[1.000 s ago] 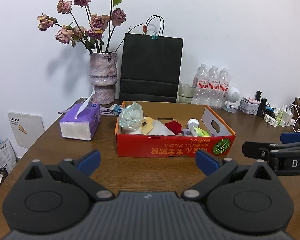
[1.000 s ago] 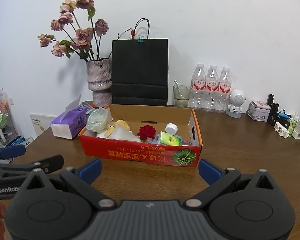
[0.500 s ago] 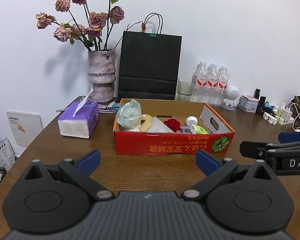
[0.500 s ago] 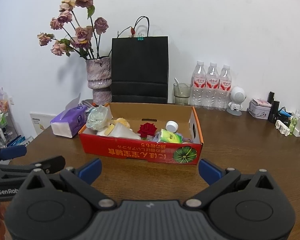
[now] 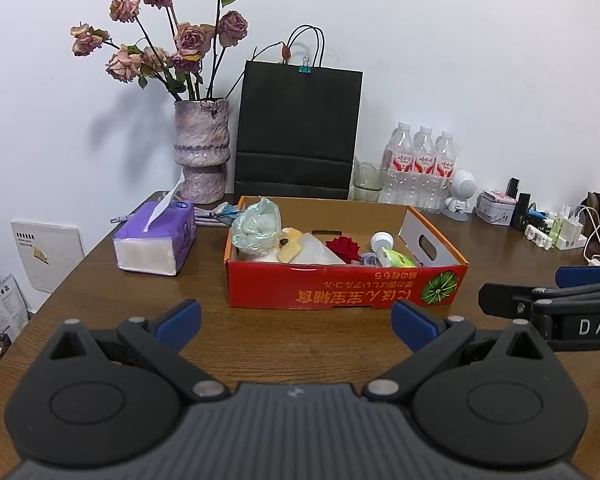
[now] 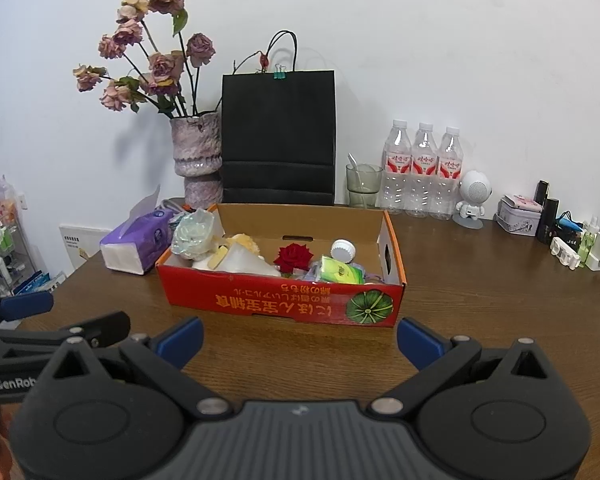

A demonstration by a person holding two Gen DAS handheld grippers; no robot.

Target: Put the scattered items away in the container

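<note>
A red cardboard box (image 5: 342, 290) (image 6: 284, 300) stands in the middle of the brown table. Inside it lie a crumpled pale green bag (image 5: 258, 224) (image 6: 194, 230), a yellow packet (image 5: 289, 245), a white wrapped bundle (image 6: 240, 260), a red rose (image 5: 343, 247) (image 6: 294, 256), a white cap (image 6: 343, 249) and a green pouch (image 6: 338, 274). My left gripper (image 5: 296, 322) is open, empty, in front of the box. My right gripper (image 6: 298, 338) is open and empty too, just short of the box's front wall. Each gripper shows at the side of the other's view.
A purple tissue box (image 5: 156, 240) sits left of the red box. Behind stand a vase of dried roses (image 5: 202, 152), a black paper bag (image 5: 298, 132), a glass (image 6: 363, 184), three water bottles (image 6: 422, 168) and a small white robot figure (image 6: 474, 196). Chargers and small items (image 6: 572, 236) crowd the far right.
Both grippers have drawn back slightly from the box, which looks a little smaller and lower. Both stay open and empty.
</note>
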